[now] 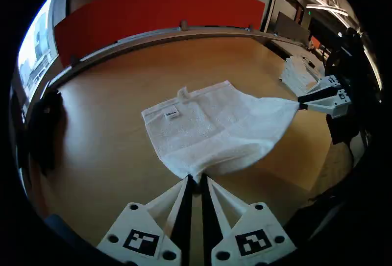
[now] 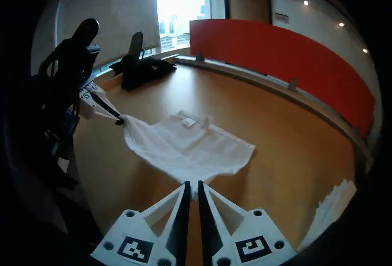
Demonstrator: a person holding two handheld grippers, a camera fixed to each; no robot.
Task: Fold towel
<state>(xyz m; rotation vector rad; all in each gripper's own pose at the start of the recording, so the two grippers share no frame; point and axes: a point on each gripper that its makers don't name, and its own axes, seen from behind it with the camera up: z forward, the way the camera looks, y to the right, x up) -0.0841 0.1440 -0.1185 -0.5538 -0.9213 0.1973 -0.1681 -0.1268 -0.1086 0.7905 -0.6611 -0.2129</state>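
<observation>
A white towel (image 1: 215,124) lies on the wooden table (image 1: 112,133), its far part flat with a small label up and its near edge lifted. In the left gripper view, my left gripper (image 1: 196,180) is shut on the near corner, and my right gripper (image 1: 300,104) pinches the corner pulled out to the right. In the right gripper view, the towel (image 2: 188,148) stretches between my right gripper (image 2: 192,187), shut on its near corner, and my left gripper (image 2: 120,120), which holds the left corner up off the table (image 2: 294,138).
A stack of folded white towels (image 1: 299,72) (image 2: 333,202) sits near the table's edge. A red partition (image 1: 157,9) runs along the far side. Dark objects (image 2: 142,70) rest on the table by the window, and a person's dark sleeve (image 2: 63,84) is behind the left gripper.
</observation>
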